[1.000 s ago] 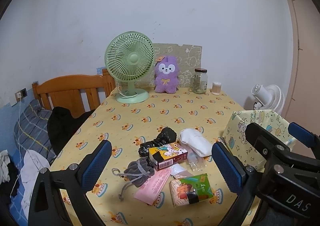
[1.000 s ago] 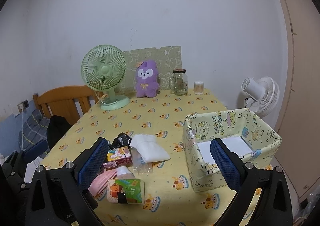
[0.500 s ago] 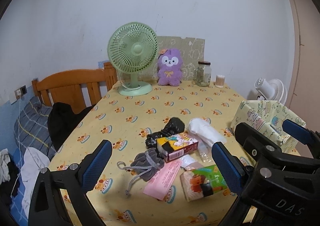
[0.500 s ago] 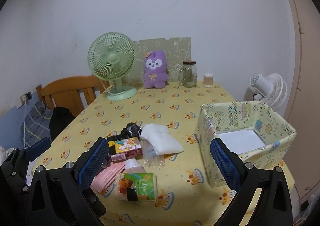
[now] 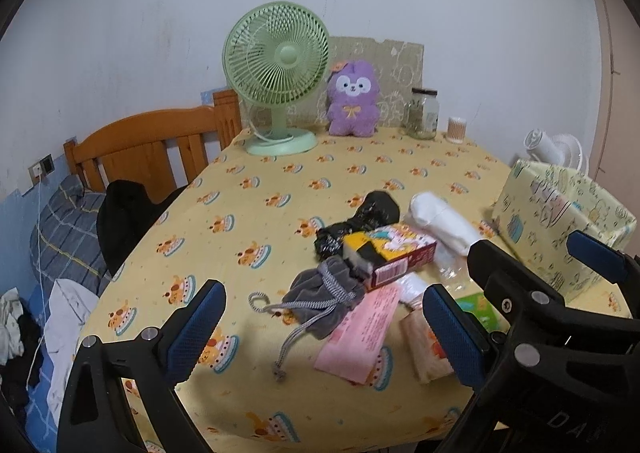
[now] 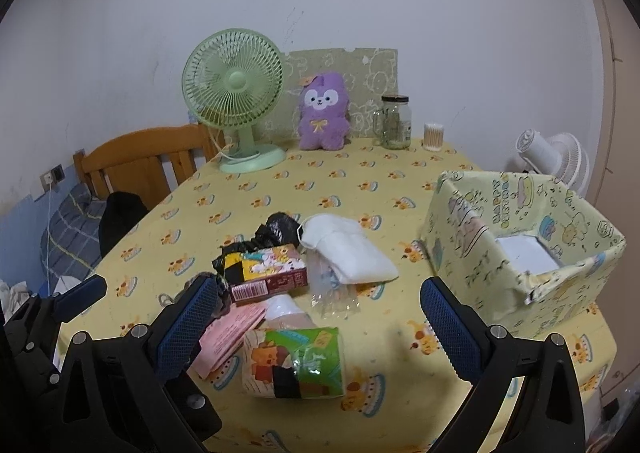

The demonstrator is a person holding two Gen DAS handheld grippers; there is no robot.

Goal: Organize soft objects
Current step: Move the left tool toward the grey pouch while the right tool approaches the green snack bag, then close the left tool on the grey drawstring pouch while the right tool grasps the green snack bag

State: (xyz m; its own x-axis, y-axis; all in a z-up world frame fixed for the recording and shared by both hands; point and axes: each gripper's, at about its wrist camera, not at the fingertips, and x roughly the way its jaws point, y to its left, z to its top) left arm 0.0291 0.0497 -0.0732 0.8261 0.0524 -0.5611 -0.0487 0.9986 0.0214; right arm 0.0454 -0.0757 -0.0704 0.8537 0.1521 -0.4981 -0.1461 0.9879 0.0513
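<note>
A: Left wrist view: the grey drawstring pouch point(image 5: 326, 293) lies nearest the left gripper point(image 5: 324, 323), at the front of the heap on the yellow tablecloth point(image 5: 280, 181). It looks limp and light; I judge the gathered neck, where the cord bunches the cloth, the surest place to pinch, since the loose cord alone would likely slip.

B: And the other soft pieces?

A: Touching the pouch, a pink flat packet point(image 5: 360, 333) lies partly under it; behind, a crumpled black bag point(image 5: 360, 221) and a folded white cloth point(image 6: 346, 249). The cloth is thick and pliant, best taken across its folded middle. The tissue pack point(image 6: 296, 361) in printed film lies closest to the right gripper point(image 6: 316, 327); it should squash easily, and the film may be slick.

B: Anything stiff among them?

A: A printed carton point(image 6: 266, 271) rests across the heap, and a clear crinkled wrapper point(image 6: 332, 293) lies just beside the cloth.

B: State of the tongs?

A: Both sets stand wide apart, blue pads facing, nothing between them.

B: Where would things go?

A: Presumably the patterned open box point(image 6: 520, 253) at the right edge, well apart from the heap. At the back stand a green fan point(image 6: 234, 101), a purple plush point(image 6: 324, 113) and a glass jar point(image 6: 394, 121).
</note>
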